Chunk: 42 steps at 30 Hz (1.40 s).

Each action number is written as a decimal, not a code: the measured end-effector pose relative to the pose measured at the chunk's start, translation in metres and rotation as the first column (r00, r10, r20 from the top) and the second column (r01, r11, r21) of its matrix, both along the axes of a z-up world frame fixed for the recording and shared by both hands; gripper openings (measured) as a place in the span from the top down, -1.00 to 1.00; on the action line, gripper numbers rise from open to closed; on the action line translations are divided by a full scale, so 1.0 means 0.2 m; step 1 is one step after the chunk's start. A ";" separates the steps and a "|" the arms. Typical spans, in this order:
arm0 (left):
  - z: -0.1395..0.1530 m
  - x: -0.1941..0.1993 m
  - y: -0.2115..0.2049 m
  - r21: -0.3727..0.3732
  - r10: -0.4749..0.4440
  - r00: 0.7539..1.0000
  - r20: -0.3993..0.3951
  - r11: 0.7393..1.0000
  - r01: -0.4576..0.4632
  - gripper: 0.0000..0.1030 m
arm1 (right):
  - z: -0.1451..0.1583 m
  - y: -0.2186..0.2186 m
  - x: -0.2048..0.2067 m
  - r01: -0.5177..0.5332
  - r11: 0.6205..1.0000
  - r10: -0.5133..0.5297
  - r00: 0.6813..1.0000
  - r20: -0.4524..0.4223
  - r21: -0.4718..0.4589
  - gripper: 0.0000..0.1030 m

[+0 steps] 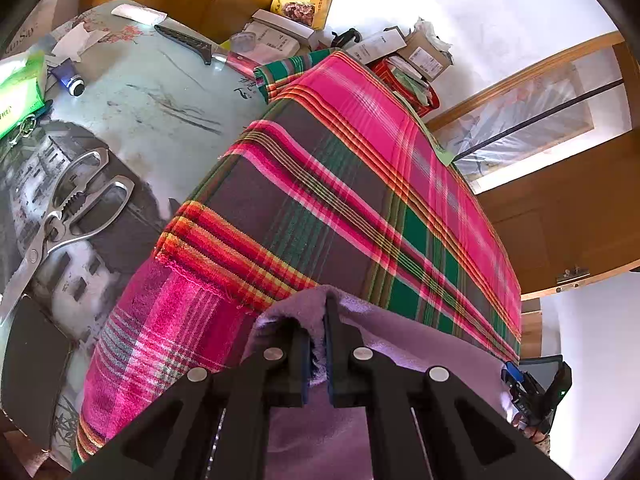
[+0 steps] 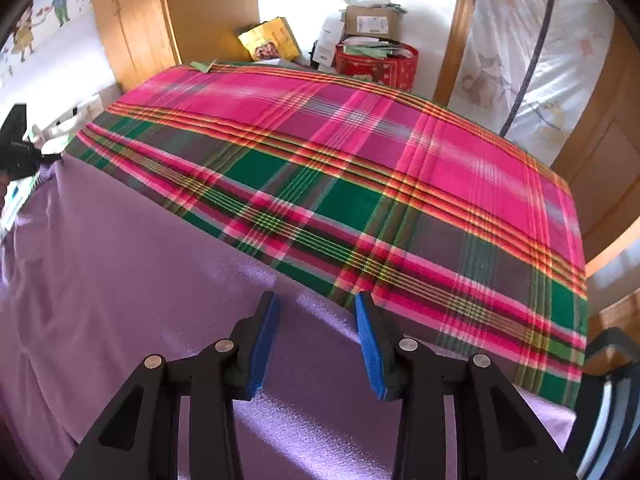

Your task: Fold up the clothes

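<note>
A lilac fleece garment (image 2: 120, 264) lies spread over a pink, green and grey plaid cloth (image 2: 360, 152) that covers the table. In the left wrist view my left gripper (image 1: 318, 320) is shut on a bunched edge of the lilac garment (image 1: 400, 340), lifting it off the plaid cloth (image 1: 320, 168). My right gripper (image 2: 316, 316) hovers open just above the garment near its far edge, with nothing between its blue pads (image 2: 370, 344). The left gripper (image 2: 20, 152) shows at the far left of the right wrist view, holding the garment's corner.
To the left of the plaid cloth the printed table top (image 1: 140, 92) carries metal kitchen shears (image 1: 68, 208), a black knife (image 1: 184, 40) and a green tissue pack (image 1: 20, 88). Boxes, a yellow bag (image 2: 270, 40) and a red tin (image 2: 376, 64) crowd the far end. Wooden doors stand behind.
</note>
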<state>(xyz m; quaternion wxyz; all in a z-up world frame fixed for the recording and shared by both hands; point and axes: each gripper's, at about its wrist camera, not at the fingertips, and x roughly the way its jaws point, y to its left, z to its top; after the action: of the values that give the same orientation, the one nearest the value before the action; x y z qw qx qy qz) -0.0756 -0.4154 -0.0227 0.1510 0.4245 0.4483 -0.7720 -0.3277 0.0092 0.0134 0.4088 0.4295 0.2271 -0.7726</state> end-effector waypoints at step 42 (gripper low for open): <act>0.12 0.41 -0.08 0.042 0.048 0.998 -0.033 0.998 -0.047 0.43 | 0.29 0.16 0.67 0.150 0.987 -0.155 0.980 -0.124 -0.049 0.85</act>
<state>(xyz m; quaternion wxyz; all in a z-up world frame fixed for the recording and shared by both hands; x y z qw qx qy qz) 0.0074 -0.4312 0.0017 0.1529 0.4034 0.4764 -0.7661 -0.1945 0.0418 0.0706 0.3415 0.3872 0.2039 -0.8318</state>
